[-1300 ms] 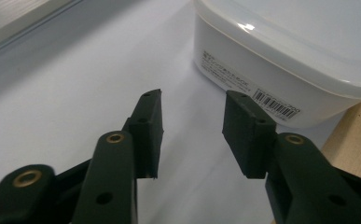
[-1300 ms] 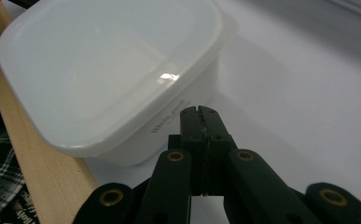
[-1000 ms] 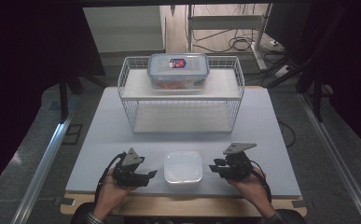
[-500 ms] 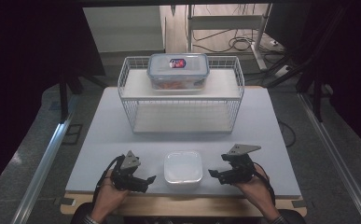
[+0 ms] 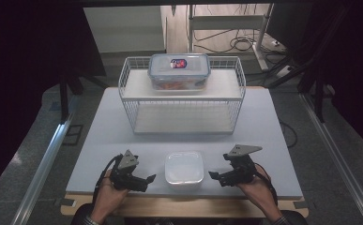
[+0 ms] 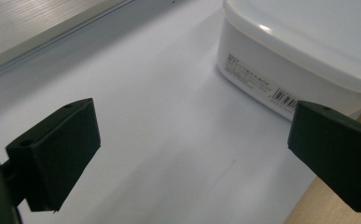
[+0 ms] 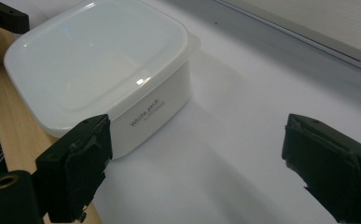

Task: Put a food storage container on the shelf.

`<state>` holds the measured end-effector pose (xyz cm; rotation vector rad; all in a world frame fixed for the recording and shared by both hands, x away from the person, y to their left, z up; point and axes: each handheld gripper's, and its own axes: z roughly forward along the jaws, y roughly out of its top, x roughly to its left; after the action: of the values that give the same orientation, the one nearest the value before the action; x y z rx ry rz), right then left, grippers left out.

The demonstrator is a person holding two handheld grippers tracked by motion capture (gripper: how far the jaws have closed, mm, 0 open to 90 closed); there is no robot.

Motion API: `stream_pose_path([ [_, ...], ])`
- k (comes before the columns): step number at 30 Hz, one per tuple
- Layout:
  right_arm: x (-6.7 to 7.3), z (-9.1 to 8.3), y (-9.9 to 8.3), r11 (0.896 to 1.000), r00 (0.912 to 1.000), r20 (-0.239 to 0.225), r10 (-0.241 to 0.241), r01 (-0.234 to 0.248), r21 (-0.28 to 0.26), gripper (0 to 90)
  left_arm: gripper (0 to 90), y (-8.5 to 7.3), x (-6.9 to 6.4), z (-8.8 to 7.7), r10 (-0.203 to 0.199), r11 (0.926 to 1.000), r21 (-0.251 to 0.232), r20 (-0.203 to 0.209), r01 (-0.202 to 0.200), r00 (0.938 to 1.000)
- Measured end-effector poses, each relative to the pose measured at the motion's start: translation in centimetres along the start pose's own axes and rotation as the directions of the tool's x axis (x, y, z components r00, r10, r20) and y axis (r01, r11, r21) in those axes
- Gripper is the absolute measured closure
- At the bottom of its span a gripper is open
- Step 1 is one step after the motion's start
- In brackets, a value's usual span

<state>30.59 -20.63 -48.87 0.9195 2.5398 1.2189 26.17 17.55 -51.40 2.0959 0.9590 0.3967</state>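
White tabletop [image 5: 99, 140] w/ wooden strip along near edge, set in a dim room: grey floor, dark curtains left & right, cables on the floor far right, metal rail running along the left side.

Far centre of tabletop: white wire rack [image 5: 181, 96], two levels. On its upper level a clear lidded food box [image 5: 179, 70] w/ blue clips & a red label on top, reddish contents inside. Lower level bare. Well apart from the near things; nothing between the rack and the near edge, nothing in the way of either hand.

Near centre, close to the wooden edge: white lidded container [image 5: 184, 168], squarish w/ rounded corners, low, glossy lid w/ slight overhanging rim. Opaque, contents not visible. Small printed label & barcode on the side facing left [image 6: 262, 86], "White pack" lettering on the side facing right [image 7: 148, 114]. Flat on the tabletop, upright, lid on.

Left tongs [image 5: 147, 179] just left of container, right tongs [image 5: 215, 176] just right of it, both pointing inward at it, held in a hand each. Both just been opening, now wide; nothing between the jaws, container not touched by either. Container seen beyond the jaws in both gripper views, off to one side.
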Motion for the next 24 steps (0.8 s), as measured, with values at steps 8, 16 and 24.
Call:
stream_pose_path([
  [8, 0.6, -0.1, 0.6, 1.0, 0.9998, -0.02, 0.007, -0.007, 0.012, 3.3, 3.0, 0.5, -0.4, -0.1, -0.021, 0.9997, 0.012, 0.06, 0.02, 0.998],
  [16, 1.0, -0.6, 1.4, 1.0, 0.9997, -0.009, 0.022, -0.022, 0.017, 12.0, 9.9, 1.6, -0.9, -0.1, -0.018, 0.9998, 0.004, 0.092, 0.017, 0.9956],
  [24, 1.6, -0.3, 2.4, 1.0, 0.9991, -0.038, 0.017, -0.016, 0.007, 23.6, 14.0, 2.8, -1.5, 0.3, -0.001, 0.9999, -0.014, 0.108, 0.002, 0.9941],
])
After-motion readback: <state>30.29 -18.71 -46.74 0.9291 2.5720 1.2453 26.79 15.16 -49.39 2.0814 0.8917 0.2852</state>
